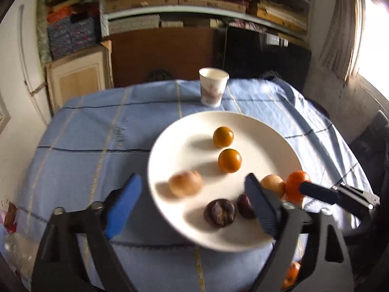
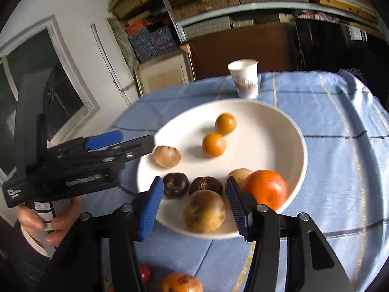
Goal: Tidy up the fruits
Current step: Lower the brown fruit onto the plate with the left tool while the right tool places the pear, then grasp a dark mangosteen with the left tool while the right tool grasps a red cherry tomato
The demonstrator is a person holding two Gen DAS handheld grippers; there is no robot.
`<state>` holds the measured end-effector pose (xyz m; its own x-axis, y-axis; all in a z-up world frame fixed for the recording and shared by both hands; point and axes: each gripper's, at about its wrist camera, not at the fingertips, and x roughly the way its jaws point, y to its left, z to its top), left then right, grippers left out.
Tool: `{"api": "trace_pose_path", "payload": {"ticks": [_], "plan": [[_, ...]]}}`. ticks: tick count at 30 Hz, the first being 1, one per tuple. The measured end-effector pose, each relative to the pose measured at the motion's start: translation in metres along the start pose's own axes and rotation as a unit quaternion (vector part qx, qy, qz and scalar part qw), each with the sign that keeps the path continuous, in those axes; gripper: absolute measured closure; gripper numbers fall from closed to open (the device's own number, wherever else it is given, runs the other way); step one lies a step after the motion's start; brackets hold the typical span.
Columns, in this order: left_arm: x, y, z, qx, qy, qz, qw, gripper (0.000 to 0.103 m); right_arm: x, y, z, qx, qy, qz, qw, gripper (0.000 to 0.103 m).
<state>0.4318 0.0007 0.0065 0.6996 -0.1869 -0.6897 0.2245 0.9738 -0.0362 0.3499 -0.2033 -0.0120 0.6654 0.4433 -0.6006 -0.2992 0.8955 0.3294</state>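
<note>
A white plate point(image 1: 267, 131) point(image 2: 279, 126) on the blue cloth holds two yellow-orange fruits point(image 1: 229, 160) point(image 2: 214, 144), a tan fruit point(image 1: 186, 183) point(image 2: 167, 156), two dark purple fruits point(image 1: 220, 213) point(image 2: 176, 185) and an orange point(image 1: 297, 186) point(image 2: 266, 189). My left gripper point(image 1: 194, 206) point(image 2: 137, 139) is open wide above the plate's near-left rim, holding nothing. My right gripper point(image 2: 195, 209) is open at the plate's near edge. A brownish-yellow fruit point(image 2: 205, 210) lies between its pads, with a gap on the left side.
A paper cup point(image 1: 213, 86) point(image 2: 245, 77) stands behind the plate. Loose fruits lie on the cloth near the front edge: an orange-brown one point(image 2: 181, 283) and a red one point(image 2: 144, 272). A hand point(image 2: 60, 221) holds the left gripper. Shelves and boxes stand behind the table.
</note>
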Motion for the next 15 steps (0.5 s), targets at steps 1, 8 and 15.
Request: {"api": "trace_pose_path", "payload": {"ticks": [1, 8, 15], "plan": [[-0.016, 0.001, -0.007, -0.004, -0.009, -0.002, 0.9999, 0.008, -0.011, -0.001, -0.005, -0.005, -0.005, -0.002, 1.000, 0.048], [-0.081, 0.001, -0.075, -0.026, -0.040, -0.013, 0.9988, 0.005, -0.043, -0.008, -0.058, -0.044, 0.004, -0.054, 0.998, 0.047], [-0.084, 0.002, -0.139, -0.035, -0.011, 0.018, 0.9991, 0.005, -0.048, -0.020, -0.092, -0.045, 0.042, -0.073, 0.995, 0.047]]}}
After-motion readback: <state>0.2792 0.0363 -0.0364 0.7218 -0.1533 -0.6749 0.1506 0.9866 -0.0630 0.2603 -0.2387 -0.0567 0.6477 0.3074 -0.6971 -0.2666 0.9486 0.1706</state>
